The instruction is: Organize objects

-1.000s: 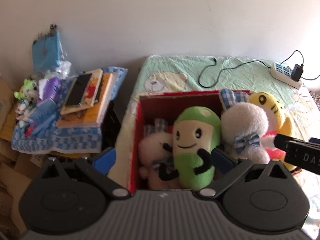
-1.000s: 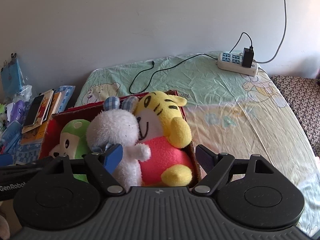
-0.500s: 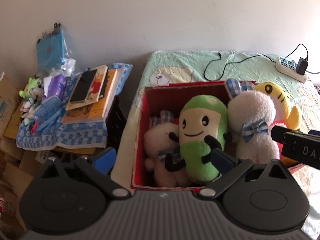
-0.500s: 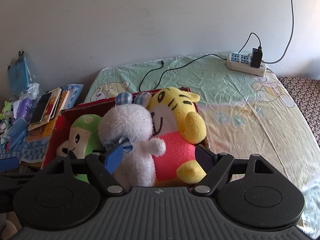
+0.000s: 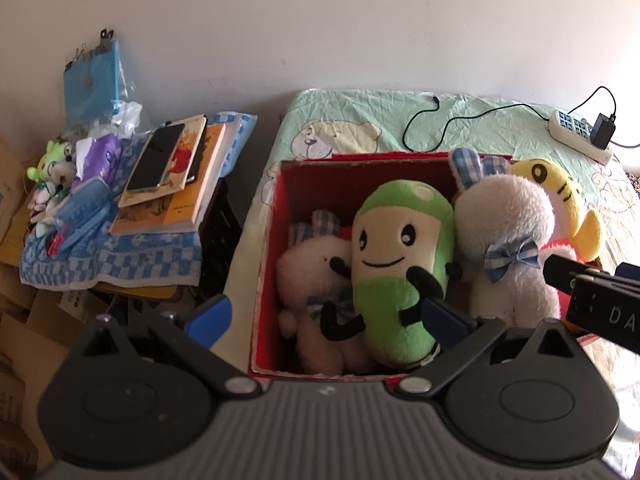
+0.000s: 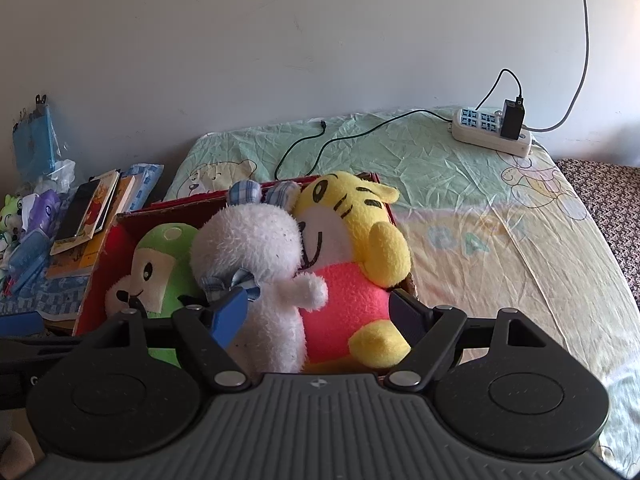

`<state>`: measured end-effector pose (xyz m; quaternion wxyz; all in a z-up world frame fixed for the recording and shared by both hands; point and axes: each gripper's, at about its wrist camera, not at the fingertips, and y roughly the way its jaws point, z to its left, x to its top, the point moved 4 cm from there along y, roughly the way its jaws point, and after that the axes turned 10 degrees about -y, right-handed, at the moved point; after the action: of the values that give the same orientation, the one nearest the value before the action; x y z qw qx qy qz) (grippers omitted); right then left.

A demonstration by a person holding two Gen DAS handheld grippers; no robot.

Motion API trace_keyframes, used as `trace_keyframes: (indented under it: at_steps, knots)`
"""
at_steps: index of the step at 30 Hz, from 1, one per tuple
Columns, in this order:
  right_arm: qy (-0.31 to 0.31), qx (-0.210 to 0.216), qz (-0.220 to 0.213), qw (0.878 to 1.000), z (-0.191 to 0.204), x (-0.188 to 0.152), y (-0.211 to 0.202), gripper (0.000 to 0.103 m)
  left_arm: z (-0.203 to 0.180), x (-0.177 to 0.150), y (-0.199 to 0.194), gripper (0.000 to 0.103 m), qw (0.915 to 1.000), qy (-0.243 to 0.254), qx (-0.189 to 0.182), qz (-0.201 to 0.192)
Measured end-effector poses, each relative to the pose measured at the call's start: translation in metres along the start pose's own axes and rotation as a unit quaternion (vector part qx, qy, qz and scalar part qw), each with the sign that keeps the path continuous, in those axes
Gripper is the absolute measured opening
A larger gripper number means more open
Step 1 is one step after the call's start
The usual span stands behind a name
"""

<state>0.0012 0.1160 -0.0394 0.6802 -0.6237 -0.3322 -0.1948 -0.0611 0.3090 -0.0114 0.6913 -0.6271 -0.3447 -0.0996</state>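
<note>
Here, taking the red box (image 5: 276,216) on the bed as my landmark, I read its contents from left to right: a small white plush (image 5: 310,268) slumped low against the box's left wall, a green bean plush (image 5: 396,264) leaning upright at the middle, a white bunny (image 5: 508,236) with a blue checked bow standing right of that, and a yellow tiger (image 6: 344,248) in a pink top pressed into the box's right corner. My left gripper (image 5: 326,316) hangs over the near edge of the box with its tongs spread wide and nothing between them; my right gripper (image 6: 318,314) hovers over the near right part of the box, tongs likewise apart, with the bunny's body and the tiger's pink belly in the gap but not pinched. I judge all four toys light, soft and squashy, not fragile, with fuzzy pile that should give plenty of friction. They will sag if I take an ear or a paw, so I would close on the thick torso, squeezing well in. The bunny and tiger are wedged together, so lifting one may drag the other.
</note>
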Motion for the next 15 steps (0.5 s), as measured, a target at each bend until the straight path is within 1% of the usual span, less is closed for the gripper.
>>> trace_keyframes:
  at_steps: [15]
  knots:
    - [0.007, 0.009, 0.005, 1.0, -0.0004, -0.0013, 0.0044, 0.08, -0.0089, -0.0026, 0.006, 0.102, 0.9999, 0.012, 0.001, 0.004]
